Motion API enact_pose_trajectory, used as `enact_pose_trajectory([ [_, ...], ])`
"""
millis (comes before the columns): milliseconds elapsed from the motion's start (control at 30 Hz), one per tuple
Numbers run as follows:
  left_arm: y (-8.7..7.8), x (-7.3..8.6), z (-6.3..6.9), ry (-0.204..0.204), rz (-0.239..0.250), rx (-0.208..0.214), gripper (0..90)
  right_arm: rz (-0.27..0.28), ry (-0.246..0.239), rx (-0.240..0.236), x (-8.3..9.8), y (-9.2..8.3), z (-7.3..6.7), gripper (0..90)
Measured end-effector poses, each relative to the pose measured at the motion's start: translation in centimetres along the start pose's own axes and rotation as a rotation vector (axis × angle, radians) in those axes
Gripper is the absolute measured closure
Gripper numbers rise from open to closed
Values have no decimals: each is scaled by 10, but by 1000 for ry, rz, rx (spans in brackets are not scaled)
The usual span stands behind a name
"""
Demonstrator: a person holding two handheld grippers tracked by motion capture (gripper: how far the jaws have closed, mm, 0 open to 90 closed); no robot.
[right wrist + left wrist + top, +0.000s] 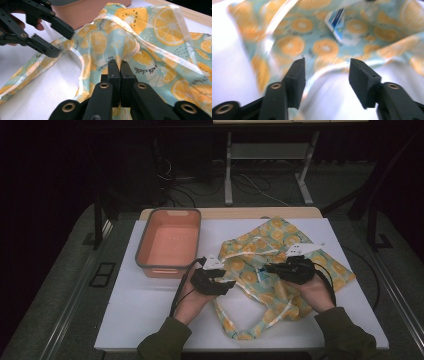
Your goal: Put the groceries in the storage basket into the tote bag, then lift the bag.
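Note:
A tote bag [280,255] of pale blue cloth printed with orange slices lies crumpled on the white table top [145,315], its loop handle [235,320] trailing toward the front edge. My right gripper [120,63] is shut on a fold of the bag [155,37] near its middle, and in the high view this right gripper [268,268] points left. My left gripper [327,62] is open at the bag's left edge, with the white-edged rim [329,68] between the jaws but not pressed. A blue and white label [336,23] shows on the cloth ahead.
A salmon tub [169,242] with a grey rim stands at the back left of the table, close behind the left gripper [227,285]. Bare white surface lies front left. Table legs and cables are on the floor beyond the far edge.

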State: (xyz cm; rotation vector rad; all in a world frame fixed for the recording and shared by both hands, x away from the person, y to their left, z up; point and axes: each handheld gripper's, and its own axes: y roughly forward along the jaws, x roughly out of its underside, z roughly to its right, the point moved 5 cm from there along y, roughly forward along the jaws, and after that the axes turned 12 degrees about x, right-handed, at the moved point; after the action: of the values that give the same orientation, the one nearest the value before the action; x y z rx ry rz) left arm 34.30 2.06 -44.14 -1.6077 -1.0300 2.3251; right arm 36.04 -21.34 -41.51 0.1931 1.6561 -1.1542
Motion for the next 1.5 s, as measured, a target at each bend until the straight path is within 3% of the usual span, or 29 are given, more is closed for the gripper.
enact_pose_trajectory([
  [100,-5,10,-2,-12,-18,-16,378,-3,1,-7,2,-1,-2,893],
  [233,1,17,-6,-17,-53,-30,339,-16,-13,-18,7,-4,-5,892],
  [333,9,19,-12,-22,-68,-51,336,-28,-28,-21,11,-4,-7,892],
  [433,15,21,-20,-15,-90,-110,342,-40,-34,-27,14,-3,-8,892],
  [567,24,26,-29,-53,-116,-119,351,-58,-39,-46,17,2,-12,892],
  [600,27,27,-31,-60,-129,-120,379,-67,-41,-51,18,3,-13,892],
  [633,28,27,-32,-67,-110,-119,400,-73,-44,-59,19,5,-15,892],
  [667,27,26,-34,-72,-105,-127,474,-79,-47,-61,21,7,-17,891],
  [733,25,26,-36,-100,-84,-105,730,-92,-51,-67,23,9,-18,882],
  [833,23,27,-38,-134,-67,-84,859,-89,-28,-96,24,6,-21,766],
  [900,22,27,-38,-141,-68,-76,871,-68,-22,-115,22,-1,-25,726],
  [1100,16,28,-33,-166,-37,-39,878,-57,-71,-180,33,-24,-53,681],
  [1233,11,27,-31,-176,-16,-20,879,-107,-105,-160,50,-26,-65,538],
  [1267,10,27,-31,-178,-14,-18,880,-128,-115,-140,55,-25,-65,516],
  [1333,10,27,-31,-185,-3,-8,880,-180,-127,-144,66,-22,-67,501],
  [1433,9,26,-31,-188,6,-1,882,-234,-170,-113,78,-17,-69,613],
  [1500,8,25,-30,-184,12,4,883,-263,-191,-78,82,-14,-66,773],
])
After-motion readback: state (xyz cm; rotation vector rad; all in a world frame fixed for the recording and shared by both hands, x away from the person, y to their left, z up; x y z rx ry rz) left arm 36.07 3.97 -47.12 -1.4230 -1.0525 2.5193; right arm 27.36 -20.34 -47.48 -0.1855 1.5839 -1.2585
